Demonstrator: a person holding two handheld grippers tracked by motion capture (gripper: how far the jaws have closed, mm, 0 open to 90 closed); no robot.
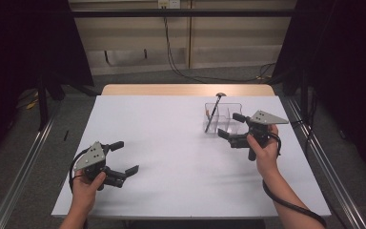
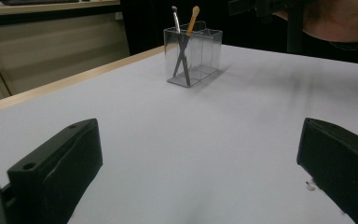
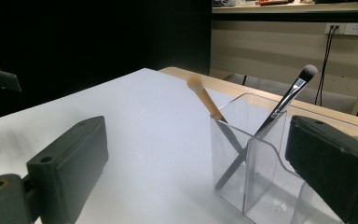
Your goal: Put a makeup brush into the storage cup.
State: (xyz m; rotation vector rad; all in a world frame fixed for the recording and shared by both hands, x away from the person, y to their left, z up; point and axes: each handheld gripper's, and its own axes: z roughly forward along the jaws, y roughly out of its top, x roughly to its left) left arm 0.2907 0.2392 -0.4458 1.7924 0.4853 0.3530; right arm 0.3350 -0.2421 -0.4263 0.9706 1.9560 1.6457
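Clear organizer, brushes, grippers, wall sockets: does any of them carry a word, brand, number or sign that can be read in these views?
No readable text anywhere.
Clear organizer: plain, no label.
Two brushes: no print legible on the handles.
Left gripper and right gripper: grey plates bear small holes, no lettering.
Wall sockets: any marking is too small to read.

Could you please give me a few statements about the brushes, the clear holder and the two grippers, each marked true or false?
1. Two brushes stand crossed in the clear holder. True.
2. The holder lies tipped on its side. False: it stands upright.
3. The left gripper is shut on a brush. False: its jaws are open, holding nothing.
4. The right gripper is open beside the holder. True.
5. One brush has an orange handle. True.
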